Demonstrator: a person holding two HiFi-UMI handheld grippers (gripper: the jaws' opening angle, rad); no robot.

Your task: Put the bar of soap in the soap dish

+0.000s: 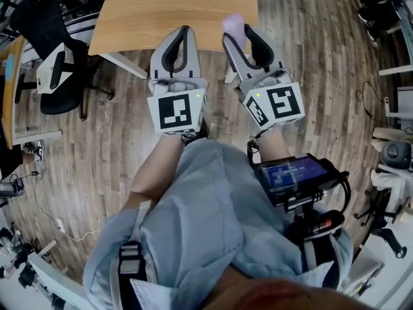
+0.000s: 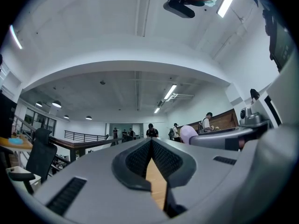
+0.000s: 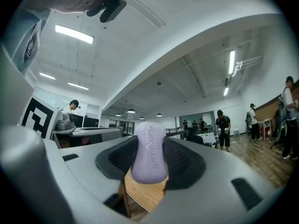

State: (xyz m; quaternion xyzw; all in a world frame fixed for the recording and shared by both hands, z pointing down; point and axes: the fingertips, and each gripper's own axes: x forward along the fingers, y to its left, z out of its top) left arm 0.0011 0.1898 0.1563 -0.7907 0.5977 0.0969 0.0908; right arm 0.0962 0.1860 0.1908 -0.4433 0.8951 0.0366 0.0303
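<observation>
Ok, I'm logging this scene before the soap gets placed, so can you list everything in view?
Bar of soap: one, lilac, between the right tool's jaws, at the table's near edge in the head view.
Table: one, light wood, ahead of both tools.
Office chair: one, black, left of the table.
Floor: wood planks, all around.
Screen unit: one, black with a blue display, at the person's right hip.
Bystanders: several, far across the room.
Ceiling lights: several, white strips, overhead.
Left tool: one, grey, jaws together, empty.
Right tool: one, grey, shut on the soap.
Person's shirt: light blue, bottom of the head view.
</observation>
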